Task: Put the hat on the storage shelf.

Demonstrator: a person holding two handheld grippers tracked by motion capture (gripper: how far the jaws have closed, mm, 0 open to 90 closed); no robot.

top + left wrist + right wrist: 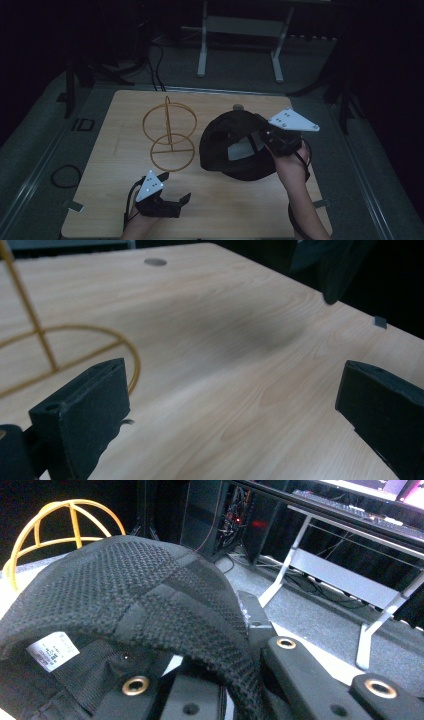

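I see the black mesh cap (pixel 230 145) tilted up, my right gripper (pixel 267 136) clamped on its rim; left gripper (pixel 176 196) gapes empty.

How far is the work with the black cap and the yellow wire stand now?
Done: the right tongs are shut on the black cap, gripping its edge. In hand: the cap is held up beside the yellow wire stand, not on it. Left: setting the cap over the stand. The left tongs are open and hold nothing.
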